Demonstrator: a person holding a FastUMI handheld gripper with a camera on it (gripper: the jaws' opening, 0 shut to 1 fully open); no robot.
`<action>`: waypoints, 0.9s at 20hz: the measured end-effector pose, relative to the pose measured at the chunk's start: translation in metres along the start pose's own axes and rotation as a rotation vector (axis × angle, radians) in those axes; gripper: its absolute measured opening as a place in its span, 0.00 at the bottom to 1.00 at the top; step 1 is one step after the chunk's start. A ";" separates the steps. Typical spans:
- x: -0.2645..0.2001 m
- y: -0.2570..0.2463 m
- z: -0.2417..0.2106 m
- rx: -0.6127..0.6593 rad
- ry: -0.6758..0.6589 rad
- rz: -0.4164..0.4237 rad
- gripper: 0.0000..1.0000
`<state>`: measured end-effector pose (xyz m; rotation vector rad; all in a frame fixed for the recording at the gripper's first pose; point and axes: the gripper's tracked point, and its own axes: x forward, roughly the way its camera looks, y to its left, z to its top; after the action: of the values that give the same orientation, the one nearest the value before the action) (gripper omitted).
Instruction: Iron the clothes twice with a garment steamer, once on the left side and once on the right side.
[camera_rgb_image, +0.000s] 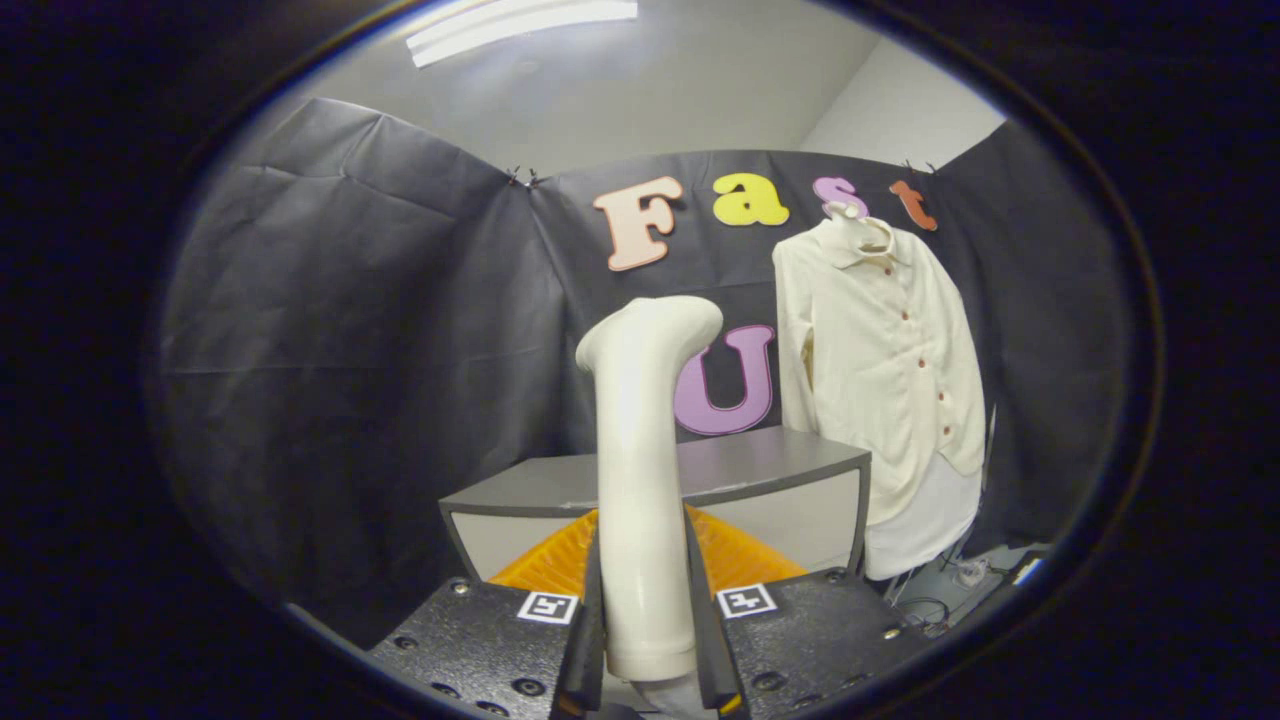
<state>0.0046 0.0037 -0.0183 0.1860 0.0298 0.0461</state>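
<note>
My gripper (645, 600) is shut on the handle of a white garment steamer (645, 450), which stands upright between the fingers with its bent head at the top pointing right. A cream button-up shirt (885, 350) hangs on a hanger against the black cloth wall, beyond the fingers and to the right of the steamer. The steamer head is well short of the shirt and apart from it.
A grey table (760, 465) with a pale front panel stands ahead, below the shirt's left side. An orange mat (740, 560) lies just past the fingers. Cables and a power strip (965, 575) lie on the floor under the shirt.
</note>
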 end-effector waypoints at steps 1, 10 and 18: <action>-0.004 0.005 0.001 -0.016 -0.001 0.006 0.36; -0.030 0.022 0.010 -0.072 -0.055 0.026 0.36; -0.033 0.017 0.018 -0.054 -0.087 0.011 0.36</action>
<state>-0.0280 0.0158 0.0037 0.1337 -0.0590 0.0498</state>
